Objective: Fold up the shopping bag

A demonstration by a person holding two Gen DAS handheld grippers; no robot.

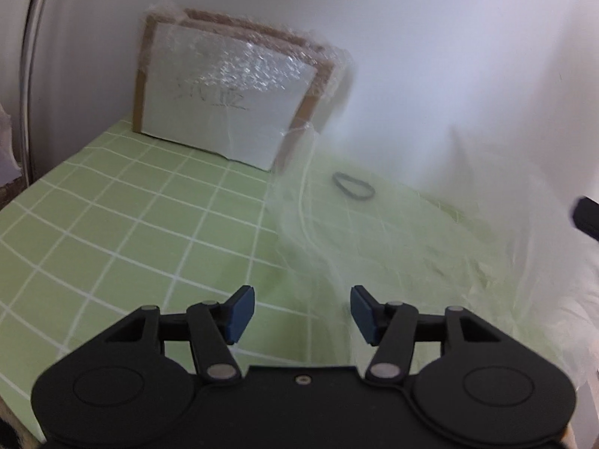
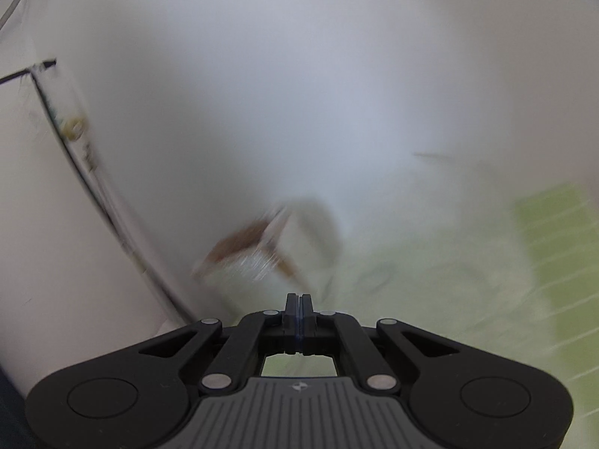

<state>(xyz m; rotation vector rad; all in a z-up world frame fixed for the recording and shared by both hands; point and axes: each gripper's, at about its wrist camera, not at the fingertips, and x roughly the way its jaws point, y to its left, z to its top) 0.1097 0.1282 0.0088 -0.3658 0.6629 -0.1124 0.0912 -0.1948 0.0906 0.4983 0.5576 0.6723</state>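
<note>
Translucent white plastic made up the shopping bag [image 1: 430, 224], thin enough that the green-and-white grid of the table [image 1: 112, 232] cover showed through it as a pale wash. It lay spread and rumpled over the right half of the table in my left wrist view, rising in a hazy billow toward the right edge, with fine creases and a few long pale strands running down its left border. A dark loop [image 1: 353, 186] showed through the film near the far side (I could not tell whether it lay under the bag or on it).

My left tool [image 1: 302, 312] hovered just above the near edge of the bag with its blue pads [image 1: 239, 312] set wide apart and nothing between them. At the far right a dark shape [image 1: 586, 217] was cut off by the frame.

My right tool [image 2: 299, 312] had its fingers pressed flat together; whether any film was pinched there I could not make out, as that whole view was smeared with motion blur. Behind, a cardboard box [image 1: 224, 89] wrapped in bubble film stood against the white wall, with handwriting on its face too blurred to read.
</note>
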